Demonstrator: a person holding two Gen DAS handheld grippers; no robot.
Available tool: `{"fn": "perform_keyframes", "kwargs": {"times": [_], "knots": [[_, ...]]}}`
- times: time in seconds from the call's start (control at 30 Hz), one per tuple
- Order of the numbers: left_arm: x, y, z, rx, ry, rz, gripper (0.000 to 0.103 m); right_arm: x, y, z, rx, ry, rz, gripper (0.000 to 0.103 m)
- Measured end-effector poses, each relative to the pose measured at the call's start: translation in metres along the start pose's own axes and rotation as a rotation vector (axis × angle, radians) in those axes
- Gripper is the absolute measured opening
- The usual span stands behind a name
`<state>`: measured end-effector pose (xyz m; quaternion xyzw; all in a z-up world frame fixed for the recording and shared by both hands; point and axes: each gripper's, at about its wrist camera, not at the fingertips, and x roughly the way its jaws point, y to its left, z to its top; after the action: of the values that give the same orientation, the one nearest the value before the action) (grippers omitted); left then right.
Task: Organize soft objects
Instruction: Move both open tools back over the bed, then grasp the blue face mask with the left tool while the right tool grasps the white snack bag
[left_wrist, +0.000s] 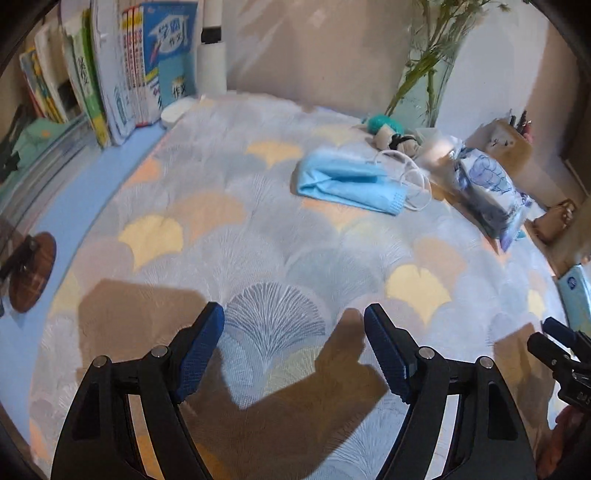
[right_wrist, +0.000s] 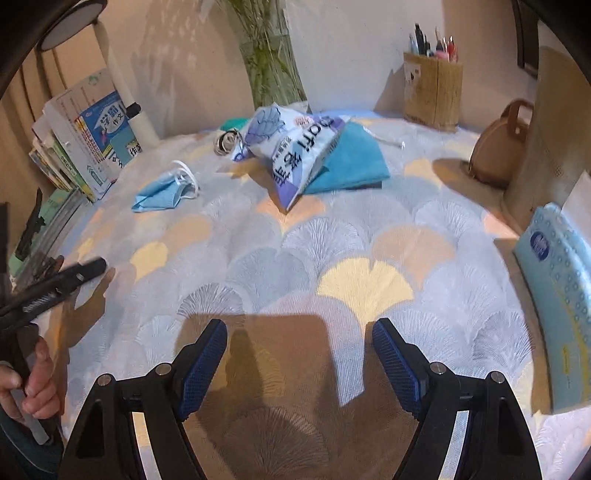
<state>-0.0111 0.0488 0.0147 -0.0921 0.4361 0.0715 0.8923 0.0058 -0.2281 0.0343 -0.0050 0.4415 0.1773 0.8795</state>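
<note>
A crumpled blue face mask (left_wrist: 349, 182) (right_wrist: 164, 192) with white ear loops lies on the patterned tablecloth (left_wrist: 258, 240) (right_wrist: 332, 258). Behind it sit a small plush toy (left_wrist: 391, 134) and a soft tissue pack (left_wrist: 487, 188) (right_wrist: 291, 147), which rests on a folded teal cloth (right_wrist: 351, 162). My left gripper (left_wrist: 293, 325) hovers open over bare cloth, well short of the mask. My right gripper (right_wrist: 299, 339) is also open, with nothing between its fingers, some way from the tissue pack. The left gripper (right_wrist: 59, 284) shows at the right wrist view's left edge, held by a hand (right_wrist: 33, 387).
Upright books (left_wrist: 122, 74) (right_wrist: 85, 147) line the back left beside a white lamp post (left_wrist: 212, 48). A glass vase with green stems (right_wrist: 269, 62), a wooden pen holder (right_wrist: 432, 88), a brown round bag (right_wrist: 498, 144) and a blue tissue packet (right_wrist: 557, 295) stand along the back and right.
</note>
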Motion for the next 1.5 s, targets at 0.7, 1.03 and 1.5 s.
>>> {"fn": "perform_keyframes", "kwargs": {"times": [0.7, 1.03, 1.5], "knots": [[-0.008, -0.012, 0.098, 0.014, 0.005, -0.123, 0.076, -0.012, 0.04, 0.11, -0.255, -0.045, -0.068, 0.09], [0.08, -0.019, 0.111, -0.047, 0.129, -0.142, 0.061, 0.075, 0.041, 0.144, -0.318, -0.012, -0.118, 0.09], [0.018, -0.039, 0.078, 0.05, 0.024, -0.119, 0.023, 0.03, 0.049, 0.113, -0.293, -0.047, -0.089, 0.054]]}}
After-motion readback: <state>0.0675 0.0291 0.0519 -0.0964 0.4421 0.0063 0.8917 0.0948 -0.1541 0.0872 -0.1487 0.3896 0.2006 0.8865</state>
